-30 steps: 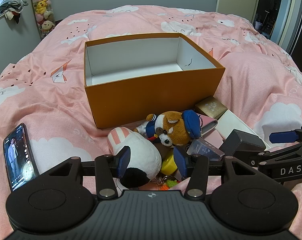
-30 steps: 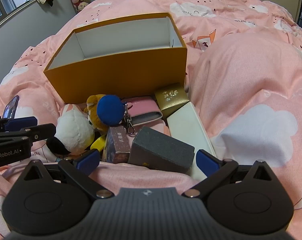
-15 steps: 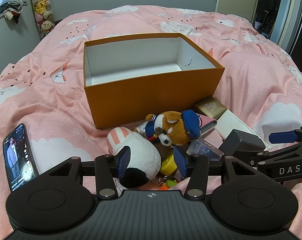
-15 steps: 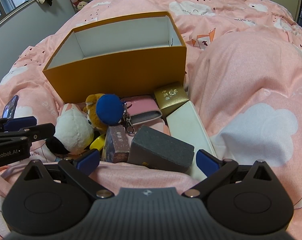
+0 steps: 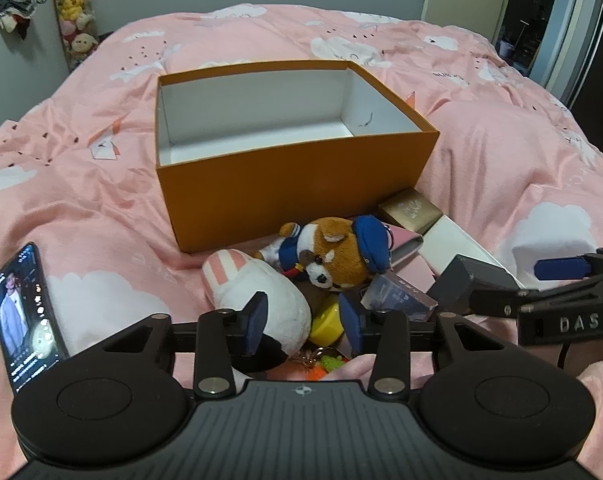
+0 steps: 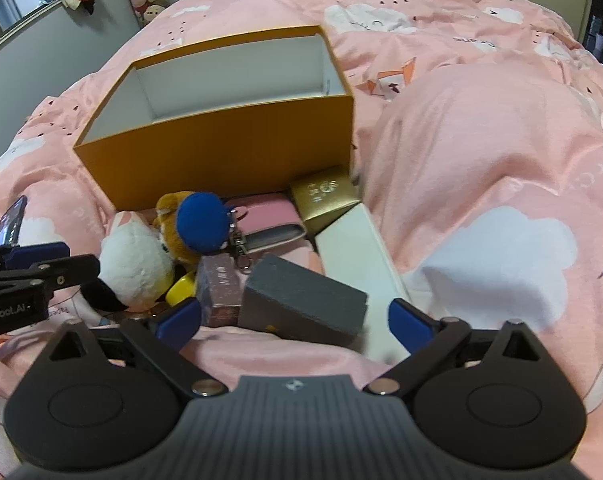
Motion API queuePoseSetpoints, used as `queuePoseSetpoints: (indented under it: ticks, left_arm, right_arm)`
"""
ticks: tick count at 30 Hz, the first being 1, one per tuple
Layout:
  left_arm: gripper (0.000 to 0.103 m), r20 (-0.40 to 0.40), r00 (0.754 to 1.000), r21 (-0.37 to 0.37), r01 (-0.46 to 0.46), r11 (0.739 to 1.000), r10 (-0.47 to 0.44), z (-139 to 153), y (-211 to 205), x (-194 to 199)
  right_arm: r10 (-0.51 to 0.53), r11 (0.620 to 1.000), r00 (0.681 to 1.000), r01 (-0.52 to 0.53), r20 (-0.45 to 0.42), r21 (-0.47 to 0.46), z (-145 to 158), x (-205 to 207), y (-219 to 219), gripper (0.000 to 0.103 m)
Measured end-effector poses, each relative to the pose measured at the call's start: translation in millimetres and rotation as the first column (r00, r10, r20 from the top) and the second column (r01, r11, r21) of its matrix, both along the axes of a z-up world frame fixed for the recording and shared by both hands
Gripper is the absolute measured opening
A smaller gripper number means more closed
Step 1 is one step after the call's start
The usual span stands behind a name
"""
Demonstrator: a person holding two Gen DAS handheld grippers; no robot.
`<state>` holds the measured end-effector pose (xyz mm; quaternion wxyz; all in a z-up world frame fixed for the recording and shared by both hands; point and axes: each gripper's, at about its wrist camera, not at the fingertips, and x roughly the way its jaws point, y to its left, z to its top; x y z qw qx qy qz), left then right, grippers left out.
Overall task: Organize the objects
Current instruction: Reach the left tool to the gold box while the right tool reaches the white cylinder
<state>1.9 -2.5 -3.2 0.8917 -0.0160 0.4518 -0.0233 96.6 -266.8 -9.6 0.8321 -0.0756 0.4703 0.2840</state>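
Pile of objs sits on pink duvet (image 5: 81, 200) just in front of orange box (image 5: 293, 196), whose long axis runs left-right. White plush (image 5: 257, 296) lies between left gripper (image 5: 303, 322) jaws, which have just been closing; contact unclear. Right gripper (image 6: 295, 316), jaws apart but just narrowing, straddles grey box (image 6: 301, 300). Yellow item (image 5: 325, 322) mostly hidden.

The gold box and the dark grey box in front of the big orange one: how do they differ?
The gold box is shiny with a printed emblem on top; the dark grey box is matte and plain. The gold box lies close against the orange box; the grey box sits nearer the grippers, propped at a tilt on the pile. The grey box looks larger, though it is nearer the camera. Both are closed, rectangular, and outside the orange box.
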Motion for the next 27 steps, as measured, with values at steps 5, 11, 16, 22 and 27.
queuePoseSetpoints:
  ticks: [5, 11, 16, 22, 27]
  left_arm:
    - [0.039, -0.011, 0.999, -0.063, 0.038, 0.997, -0.039, -1, 6, 6]
    - [0.036, -0.016, 0.990, -0.092, 0.137, 0.986, -0.139, -1, -2, 19]
    - [0.036, -0.036, 0.970, -0.091, 0.236, 0.968, -0.240, -2, -18, 33]
    - [0.036, -0.048, 0.965, -0.071, 0.253, 0.965, -0.256, -3, -29, 51]
    - [0.036, -0.049, 0.970, -0.050, 0.235, 0.971, -0.237, -7, -36, 71]
  right_arm:
    - [-0.007, 1.000, 1.000, 0.007, -0.020, -0.015, 0, 9, -5, 0.082]
    - [0.013, 1.000, 0.999, -0.013, -0.046, -0.005, 3, 22, -9, 0.066]
    - [0.137, 0.988, 0.989, -0.139, -0.048, -0.060, 1, 26, 2, 0.069]
    - [0.107, 0.992, 0.991, -0.111, -0.079, -0.055, 4, 51, -4, 0.066]
    - [0.048, 0.996, 0.997, -0.052, -0.064, -0.073, -3, 77, -4, 0.065]
